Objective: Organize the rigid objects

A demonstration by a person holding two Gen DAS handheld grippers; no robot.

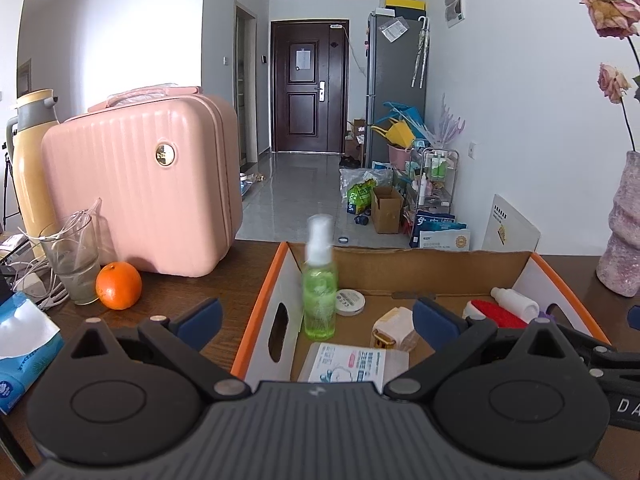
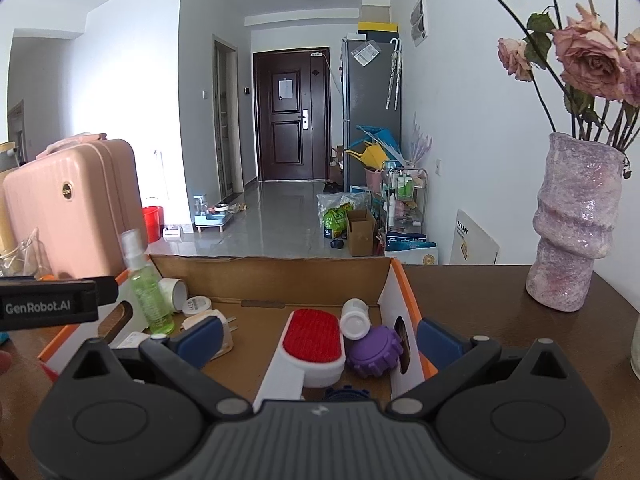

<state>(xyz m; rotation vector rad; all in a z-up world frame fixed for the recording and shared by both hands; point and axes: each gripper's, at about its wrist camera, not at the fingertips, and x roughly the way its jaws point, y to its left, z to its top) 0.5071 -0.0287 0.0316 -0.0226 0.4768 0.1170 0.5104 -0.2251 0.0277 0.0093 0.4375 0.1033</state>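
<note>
An orange-rimmed cardboard box (image 1: 258,307) stands on the dark table. In it, upright near the left wall, is a green spray bottle (image 1: 319,294), blurred in the left wrist view. My left gripper (image 1: 318,318) is open, its blue pads wide apart and clear of the bottle. Also in the box are a round white tin (image 1: 350,302), a white plug (image 1: 394,326) and a wipes pack (image 1: 347,362). My right gripper (image 2: 320,342) is open and empty over the box (image 2: 280,278), above a red-faced brush (image 2: 314,338), a white bottle (image 2: 354,317) and a purple toothed wheel (image 2: 372,351).
A pink suitcase (image 1: 140,188), an orange (image 1: 118,285), a glass (image 1: 74,260) and a tissue pack (image 1: 20,344) crowd the table's left. A purple vase (image 2: 572,224) of dried roses stands on the right. The left gripper's body (image 2: 48,305) shows at the left of the right wrist view.
</note>
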